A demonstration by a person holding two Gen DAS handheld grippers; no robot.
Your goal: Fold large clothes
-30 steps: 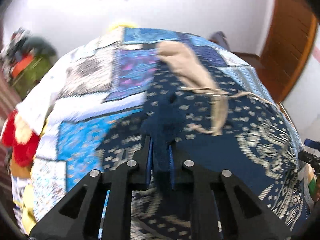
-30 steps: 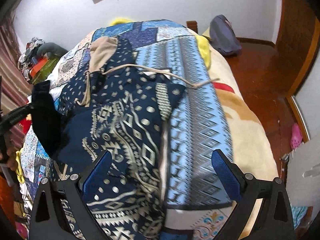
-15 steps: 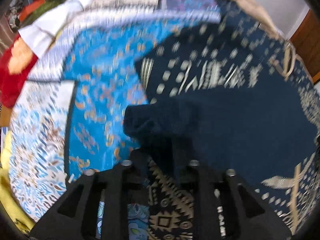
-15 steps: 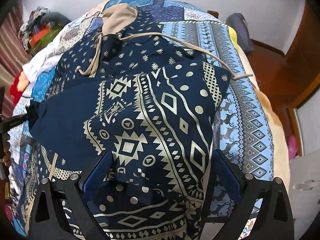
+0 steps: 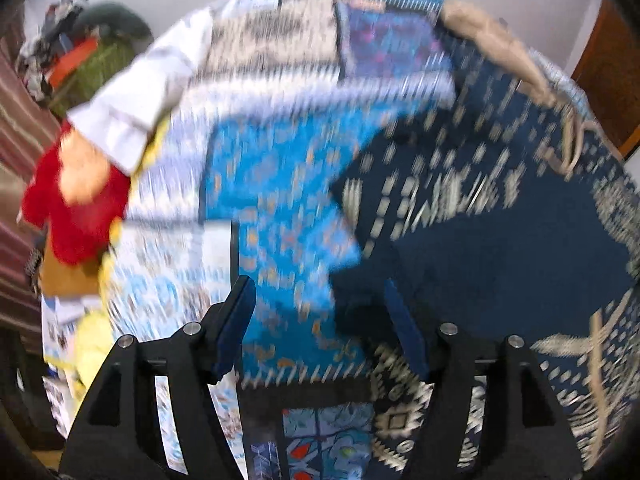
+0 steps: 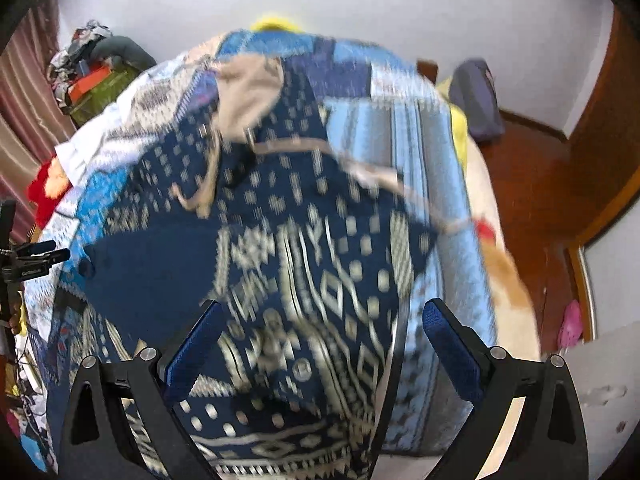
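Released since a second ago, the dark sleeve end is seen lying by the left gripper, whose jaws are opening and clamp nothing. The navy patterned garment is spread on the patchwork bedspread. The right gripper is held apart over the garment, nothing gripped.

Bed surface mostly taken: navy patterned garment spread flat across the patchwork bedspread. Left gripper jaws opening, only flat fabric under them. Clutter pile at 10 o'clock blocks that side. Bare wooden floor at 2 o'clock is free.
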